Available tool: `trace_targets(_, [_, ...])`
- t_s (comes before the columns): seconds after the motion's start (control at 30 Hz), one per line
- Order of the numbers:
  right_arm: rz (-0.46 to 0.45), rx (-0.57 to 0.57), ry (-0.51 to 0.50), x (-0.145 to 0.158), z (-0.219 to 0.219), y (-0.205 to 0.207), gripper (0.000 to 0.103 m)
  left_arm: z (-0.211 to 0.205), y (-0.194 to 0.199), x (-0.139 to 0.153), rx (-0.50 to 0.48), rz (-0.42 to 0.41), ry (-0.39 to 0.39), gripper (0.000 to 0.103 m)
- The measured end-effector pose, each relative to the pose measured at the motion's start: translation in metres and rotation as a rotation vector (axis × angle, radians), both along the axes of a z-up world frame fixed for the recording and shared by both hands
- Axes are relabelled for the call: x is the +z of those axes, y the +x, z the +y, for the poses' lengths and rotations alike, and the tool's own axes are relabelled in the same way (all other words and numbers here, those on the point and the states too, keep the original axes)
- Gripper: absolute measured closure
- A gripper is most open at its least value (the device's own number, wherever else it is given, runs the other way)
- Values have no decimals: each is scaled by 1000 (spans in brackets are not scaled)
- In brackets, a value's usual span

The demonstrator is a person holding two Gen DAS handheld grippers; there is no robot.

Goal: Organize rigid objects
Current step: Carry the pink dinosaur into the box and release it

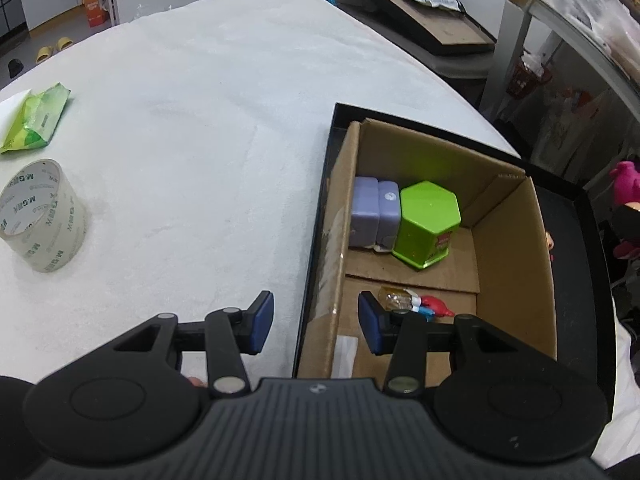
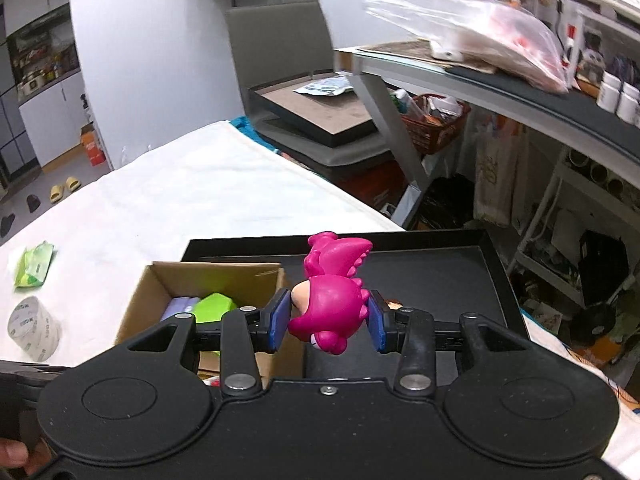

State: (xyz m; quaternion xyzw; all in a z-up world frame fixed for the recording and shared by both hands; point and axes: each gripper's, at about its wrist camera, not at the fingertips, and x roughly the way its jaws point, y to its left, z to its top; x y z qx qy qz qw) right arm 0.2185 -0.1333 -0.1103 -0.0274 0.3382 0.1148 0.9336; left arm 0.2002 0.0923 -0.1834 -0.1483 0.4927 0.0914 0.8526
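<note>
My right gripper [image 2: 330,318] is shut on a magenta toy figure [image 2: 332,300], held in the air above the black tray [image 2: 440,264] just right of the cardboard box [image 2: 224,276]. The same figure shows at the right edge of the left wrist view as the magenta toy [image 1: 626,184]. My left gripper [image 1: 316,320] is open with nothing between its pads, straddling the left wall of the cardboard box [image 1: 508,248]. Inside the box stand a green hexagonal container [image 1: 428,220] and a lilac case [image 1: 374,212]; a small red, blue and clear toy [image 1: 420,304] lies on its floor.
A roll of clear tape [image 1: 42,220] and a green wipes pack [image 1: 36,120] lie on the white cloth at the left. The black tray's rim [image 1: 592,280] surrounds the box. A chair holding a flat black tray [image 2: 320,116] and a cluttered desk [image 2: 500,80] stand beyond the table.
</note>
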Motion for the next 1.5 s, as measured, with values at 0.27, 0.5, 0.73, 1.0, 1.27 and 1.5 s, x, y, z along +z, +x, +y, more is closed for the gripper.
trace_targets(0.27, [-2,48,-45,1,39,-7,63,7,-3,-3,-1,-16,-49,75])
trace_targets(0.5, [12,72,-91,-7,65,-9,63,8,-8,-2,-32,-51,-94,91])
trace_targets(0.73, [30,83,-120,-15,83,-6,63,14,-10,-2,-37,-63,-126,91])
trace_targets(1.0, [35,37,-176,-24,91,-5,43,17,-10,-2,-41,-67,-137,91])
trace_targets(1.27, [25,-2,-170,-23,70,-13,26,15,-12,-1,-43,-67,-121,90])
trace_targets(1.5, [-7,-30,-117,-21,49,-16,17,11,-10,0,-39,-60,-103,90])
